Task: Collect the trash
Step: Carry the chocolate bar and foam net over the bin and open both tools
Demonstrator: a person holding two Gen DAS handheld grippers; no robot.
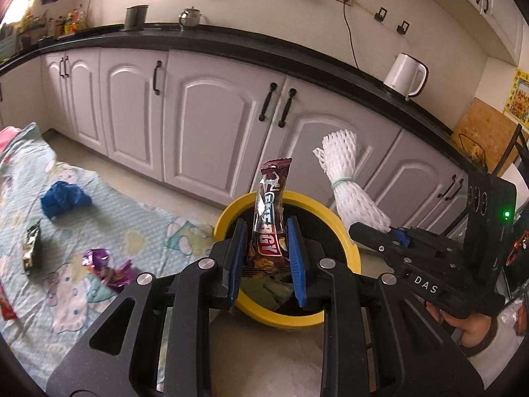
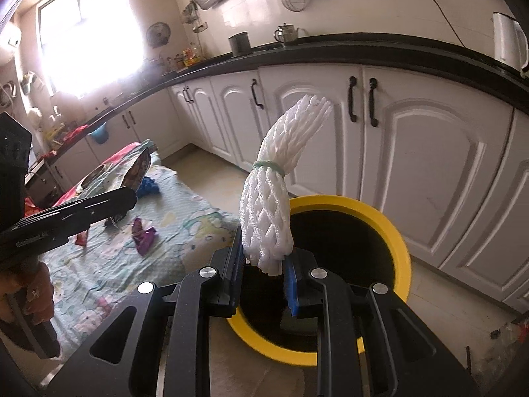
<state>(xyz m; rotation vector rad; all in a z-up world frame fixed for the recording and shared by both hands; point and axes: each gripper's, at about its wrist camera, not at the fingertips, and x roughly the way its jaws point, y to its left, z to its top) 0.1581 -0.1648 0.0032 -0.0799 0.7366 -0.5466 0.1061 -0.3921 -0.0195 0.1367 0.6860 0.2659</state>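
Left gripper clamps wrapper over yellow bin; only this view shows scraps inside. Right gripper clamps foam net above bin; interior dark here.

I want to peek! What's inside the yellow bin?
Inside the yellow bin, the left wrist view shows some crumpled greenish trash at the bottom. The rest is dark, and the grippers and the snack wrapper hide part of it.

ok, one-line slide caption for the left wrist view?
Left gripper holds a snack wrapper over the yellow-rimmed bin; right gripper brings white foam netting.
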